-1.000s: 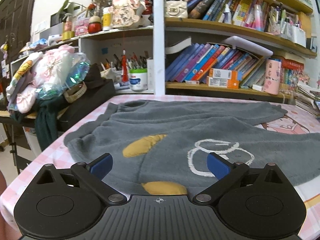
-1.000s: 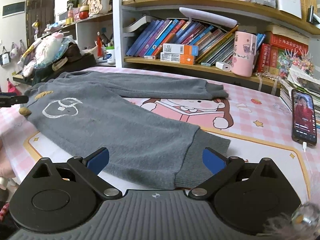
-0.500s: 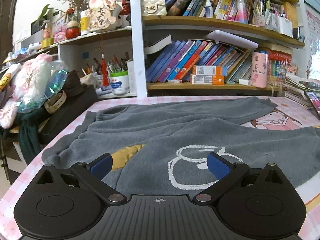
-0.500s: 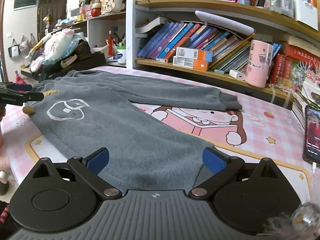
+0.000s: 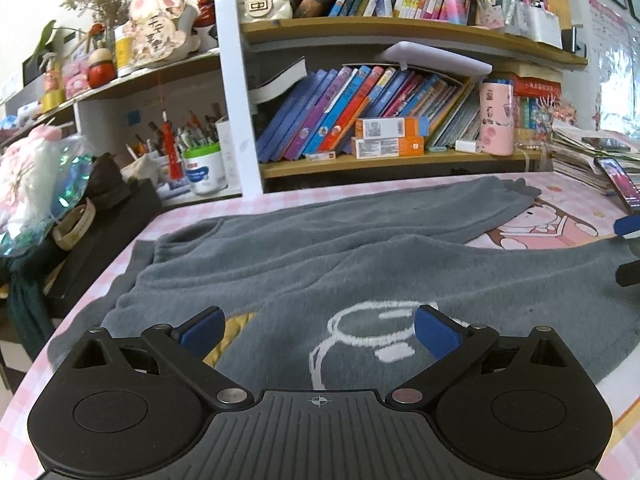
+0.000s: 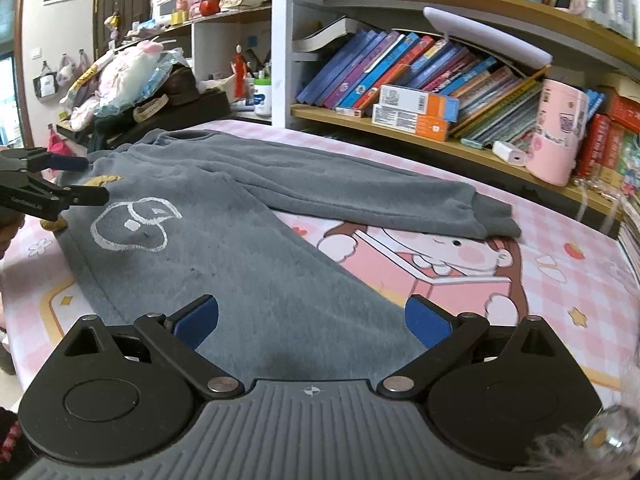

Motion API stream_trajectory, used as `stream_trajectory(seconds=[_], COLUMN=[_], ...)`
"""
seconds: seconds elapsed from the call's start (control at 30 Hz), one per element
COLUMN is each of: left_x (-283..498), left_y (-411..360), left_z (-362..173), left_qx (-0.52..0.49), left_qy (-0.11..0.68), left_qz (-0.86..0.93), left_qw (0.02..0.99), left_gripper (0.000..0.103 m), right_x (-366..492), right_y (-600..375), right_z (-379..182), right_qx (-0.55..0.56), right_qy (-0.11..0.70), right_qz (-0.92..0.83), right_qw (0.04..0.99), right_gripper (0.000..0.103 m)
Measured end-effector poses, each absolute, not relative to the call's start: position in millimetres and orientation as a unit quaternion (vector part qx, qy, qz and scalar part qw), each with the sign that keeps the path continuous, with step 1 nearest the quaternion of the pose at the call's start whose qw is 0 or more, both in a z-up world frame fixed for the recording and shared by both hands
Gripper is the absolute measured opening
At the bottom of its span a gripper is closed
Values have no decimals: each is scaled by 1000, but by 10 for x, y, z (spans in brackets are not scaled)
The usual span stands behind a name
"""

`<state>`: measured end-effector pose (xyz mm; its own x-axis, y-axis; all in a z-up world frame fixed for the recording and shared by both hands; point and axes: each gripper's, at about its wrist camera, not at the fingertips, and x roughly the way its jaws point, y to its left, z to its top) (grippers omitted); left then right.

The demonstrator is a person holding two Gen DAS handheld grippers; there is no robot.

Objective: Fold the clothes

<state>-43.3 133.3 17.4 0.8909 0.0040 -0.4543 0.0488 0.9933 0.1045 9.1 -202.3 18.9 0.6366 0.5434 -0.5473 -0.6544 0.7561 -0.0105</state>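
Observation:
Grey fleece trousers [image 5: 360,264] lie spread on the pink table, with a white outline print [image 5: 372,336] and yellow patches. My left gripper [image 5: 318,334] is open, low over the waist end by the print. In the right wrist view the trousers [image 6: 256,264] run from the waist at left to two legs; the far leg's cuff [image 6: 496,220] lies flat. My right gripper [image 6: 312,322] is open over the near leg's lower end. The left gripper [image 6: 76,180] shows there at the waist edge, jaws apart. The right gripper's fingertips [image 5: 628,226] show at the left view's right edge.
The table carries a pink cartoon mat [image 6: 440,264]. Bookshelves [image 5: 380,120] stand along the far edge, with a pink cup [image 6: 556,136]. A phone [image 5: 618,178] lies on magazines at the far right. A black box with bags and clothes [image 5: 80,216] stands at the left.
Both grippers have moved forward and lower over the trousers. The left one has slid right along the waist toward the white print. The right one now covers the near leg's cuff.

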Motion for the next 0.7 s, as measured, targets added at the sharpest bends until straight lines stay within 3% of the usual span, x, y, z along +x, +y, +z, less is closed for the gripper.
stream_trajectory(seconds=[0.7], left_x=[199], left_y=[1750], left_z=[353], left_qx=[90], left_qy=[244], left_qz=[12], left_qw=[965], left_gripper=[103], right_x=[1218], right_y=[-1839], right_z=[311], right_qx=[-111], right_qy=[294], right_qz=[337], right_qw=[887], right_gripper=[101])
